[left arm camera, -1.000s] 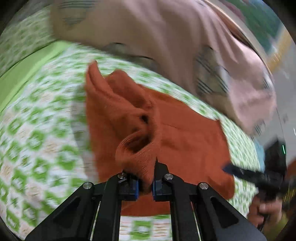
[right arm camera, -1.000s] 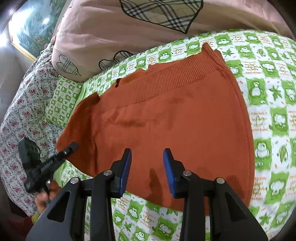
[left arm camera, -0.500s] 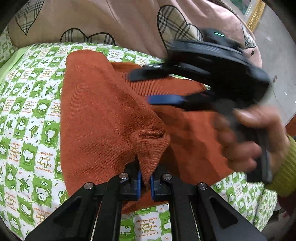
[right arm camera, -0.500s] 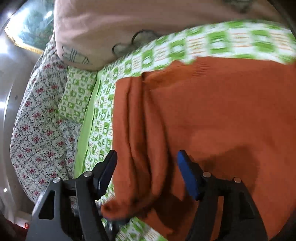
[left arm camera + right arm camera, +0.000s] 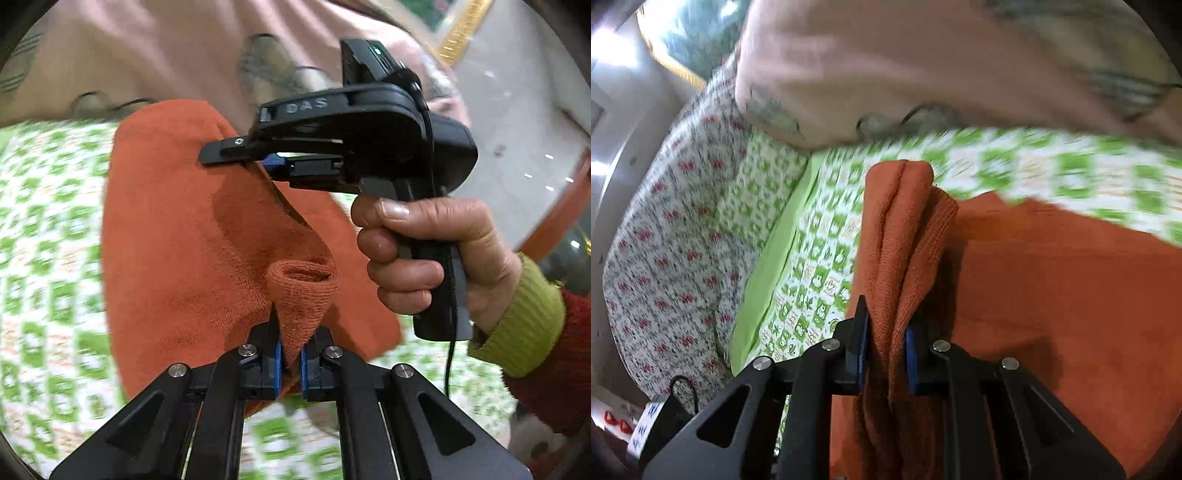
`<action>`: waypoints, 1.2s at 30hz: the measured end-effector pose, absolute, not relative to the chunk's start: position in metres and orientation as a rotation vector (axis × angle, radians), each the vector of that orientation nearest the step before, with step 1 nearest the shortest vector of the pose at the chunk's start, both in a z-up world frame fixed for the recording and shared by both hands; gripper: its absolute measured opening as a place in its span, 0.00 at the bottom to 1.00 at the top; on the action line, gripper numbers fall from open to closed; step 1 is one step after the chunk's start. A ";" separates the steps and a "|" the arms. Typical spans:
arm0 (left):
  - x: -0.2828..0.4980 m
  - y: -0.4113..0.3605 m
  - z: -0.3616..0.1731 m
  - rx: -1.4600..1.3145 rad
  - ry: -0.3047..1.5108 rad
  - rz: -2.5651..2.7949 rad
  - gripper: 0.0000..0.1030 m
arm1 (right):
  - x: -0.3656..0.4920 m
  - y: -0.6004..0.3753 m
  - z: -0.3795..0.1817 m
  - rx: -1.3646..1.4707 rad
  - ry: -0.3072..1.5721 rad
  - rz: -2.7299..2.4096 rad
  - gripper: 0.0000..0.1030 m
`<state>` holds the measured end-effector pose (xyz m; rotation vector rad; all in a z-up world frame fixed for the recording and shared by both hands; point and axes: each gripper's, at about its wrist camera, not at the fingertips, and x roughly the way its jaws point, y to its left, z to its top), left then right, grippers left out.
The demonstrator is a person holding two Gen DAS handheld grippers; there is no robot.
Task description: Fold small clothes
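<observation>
Two tongs, left (image 5: 289, 360) and closing right (image 5: 886, 350), pinch one orange garment (image 5: 177, 236).

Orange garment (image 5: 177, 236): knit cloth, matt, fine ribbed weave. Bed sheet (image 5: 820, 236): smooth printed cotton-like cloth, matt. Pink quilt (image 5: 923, 66): soft cloth. Gripper fingers (image 5: 273, 360): matt black plastic w/ blue pads, shiny metal screws.

Soft, even indoor light; motion blur smears the green-checked sheet (image 5: 48, 236) and the pink quilt (image 5: 923, 66) above it; fisheye edges curve and darken.
</observation>
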<state>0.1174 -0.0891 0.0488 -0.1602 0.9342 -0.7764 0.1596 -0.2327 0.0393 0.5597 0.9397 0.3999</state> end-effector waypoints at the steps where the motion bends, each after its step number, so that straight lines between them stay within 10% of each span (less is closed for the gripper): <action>1: 0.115 -0.101 0.050 -0.159 0.935 -0.812 0.05 | 0.147 -0.248 0.043 0.572 0.924 0.371 0.17; 25: 0.119 -0.222 -0.013 -0.083 1.165 -0.984 0.10 | 0.076 -0.371 -0.022 0.585 0.964 0.108 0.19; 36: 0.137 -0.136 0.003 -0.127 1.191 -0.842 0.65 | 0.041 -0.377 -0.006 0.505 0.955 -0.054 0.52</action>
